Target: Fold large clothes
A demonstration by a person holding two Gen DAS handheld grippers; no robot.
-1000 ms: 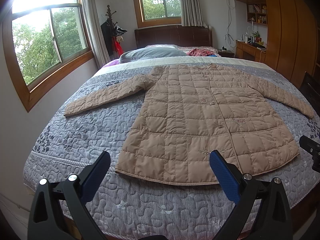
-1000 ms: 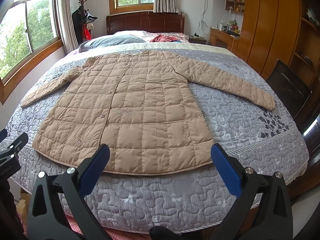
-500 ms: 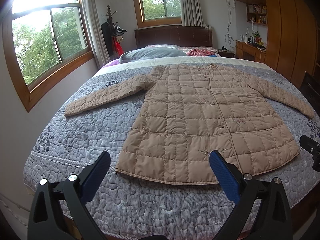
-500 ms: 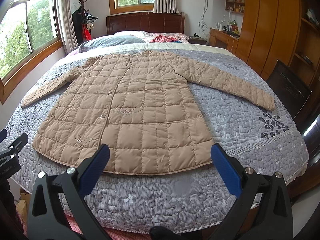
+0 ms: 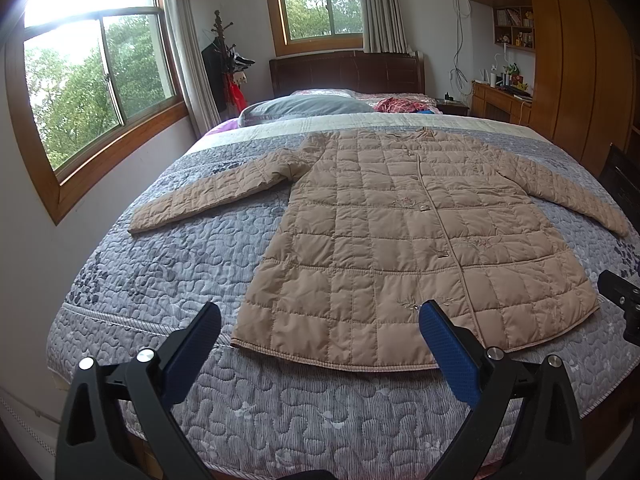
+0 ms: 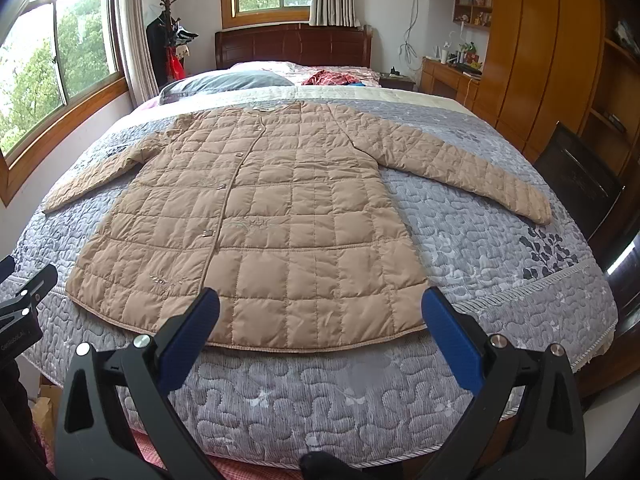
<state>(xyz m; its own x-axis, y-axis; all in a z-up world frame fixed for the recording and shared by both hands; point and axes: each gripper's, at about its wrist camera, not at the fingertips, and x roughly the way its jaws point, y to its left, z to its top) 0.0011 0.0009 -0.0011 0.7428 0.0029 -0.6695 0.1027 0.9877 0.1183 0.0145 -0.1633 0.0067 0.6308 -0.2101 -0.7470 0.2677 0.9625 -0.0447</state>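
A tan quilted coat [image 5: 400, 232] lies flat and face up on the bed, buttoned, with both sleeves spread out to the sides; it also shows in the right wrist view [image 6: 260, 220]. Its hem faces me at the foot of the bed. My left gripper [image 5: 320, 320] is open and empty, held above the foot of the bed near the hem's left part. My right gripper [image 6: 320, 308] is open and empty, held just short of the hem's right part. Neither touches the coat.
The bed has a grey patterned quilt [image 5: 168, 264], with a grey pillow [image 5: 304, 106] and a red cloth [image 5: 404, 104] at the headboard. Windows and a coat stand [image 5: 224, 60] are on the left, wooden wardrobes [image 6: 532, 60] and a dark chair [image 6: 576, 184] on the right.
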